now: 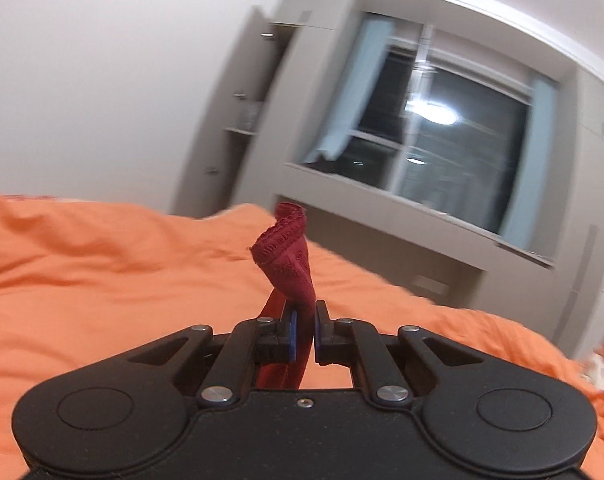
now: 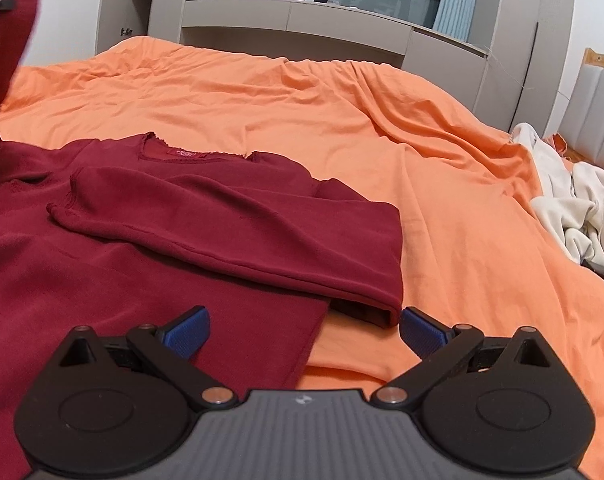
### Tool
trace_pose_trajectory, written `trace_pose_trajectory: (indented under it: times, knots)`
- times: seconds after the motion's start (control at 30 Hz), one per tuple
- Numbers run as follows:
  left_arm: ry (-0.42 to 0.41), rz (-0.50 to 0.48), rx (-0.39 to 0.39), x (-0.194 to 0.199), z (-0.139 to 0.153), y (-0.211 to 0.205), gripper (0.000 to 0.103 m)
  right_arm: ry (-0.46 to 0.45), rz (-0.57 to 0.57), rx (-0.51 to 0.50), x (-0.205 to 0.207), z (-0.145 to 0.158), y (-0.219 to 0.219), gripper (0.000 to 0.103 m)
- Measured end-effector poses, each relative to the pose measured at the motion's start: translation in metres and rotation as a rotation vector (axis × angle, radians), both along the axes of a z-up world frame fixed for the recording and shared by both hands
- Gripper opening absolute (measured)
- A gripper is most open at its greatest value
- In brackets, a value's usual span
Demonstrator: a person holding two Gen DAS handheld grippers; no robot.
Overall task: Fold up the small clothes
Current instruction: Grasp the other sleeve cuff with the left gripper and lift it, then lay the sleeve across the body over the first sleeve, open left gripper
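Note:
A dark red long-sleeved top (image 2: 205,216) lies on the orange bedcover (image 2: 442,168), its right sleeve folded across the chest. My left gripper (image 1: 305,312) is shut on a bunched end of the red top (image 1: 285,256) and holds it raised above the bed. That lifted part also shows at the far left of the right wrist view (image 2: 9,60). My right gripper (image 2: 304,326) is open and empty, low over the bed, with the folded sleeve's corner just beyond its fingertips.
A heap of cream and white clothes (image 2: 574,208) lies at the bed's right edge. Grey cabinets and a dark window (image 1: 434,136) stand behind the bed. A padded headboard (image 2: 598,112) is at the far right.

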State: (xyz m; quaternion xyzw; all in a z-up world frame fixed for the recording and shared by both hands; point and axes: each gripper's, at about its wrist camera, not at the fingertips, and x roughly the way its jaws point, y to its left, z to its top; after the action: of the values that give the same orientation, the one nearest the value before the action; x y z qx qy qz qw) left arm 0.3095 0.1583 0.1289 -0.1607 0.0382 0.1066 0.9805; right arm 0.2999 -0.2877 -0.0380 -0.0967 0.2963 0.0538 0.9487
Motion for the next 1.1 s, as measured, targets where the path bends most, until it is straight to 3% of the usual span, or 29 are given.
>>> trace_pose_trajectory:
  times: [0.1, 0.23, 0.5, 0.7, 0.9, 1.1]
  knots:
    - [0.002, -0.084, 0.021, 0.022, 0.002, -0.044, 0.008, -0.001, -0.008, 0.013, -0.002, 0.0, -0.005, 0.103]
    - [0.055, -0.195, 0.124, 0.045, -0.013, -0.106, 0.008, 0.001, -0.028, 0.036, -0.003, 0.002, -0.013, 0.103]
    - [0.274, -0.408, 0.235, 0.07, -0.087, -0.197, 0.008, 0.045, -0.094, 0.123, 0.001, -0.001, -0.038, 0.103]
    - [0.406, -0.54, 0.338, 0.071, -0.132, -0.223, 0.008, 0.071, -0.123, 0.169, 0.003, -0.003, -0.048, 0.103]
    - [0.53, -0.651, 0.339, 0.07, -0.151, -0.232, 0.014, 0.075, -0.117, 0.153, 0.004, -0.004, -0.043, 0.103]
    - [0.586, -0.72, 0.347, 0.067, -0.157, -0.236, 0.039, 0.083, -0.115, 0.153, 0.004, -0.004, -0.042, 0.103]
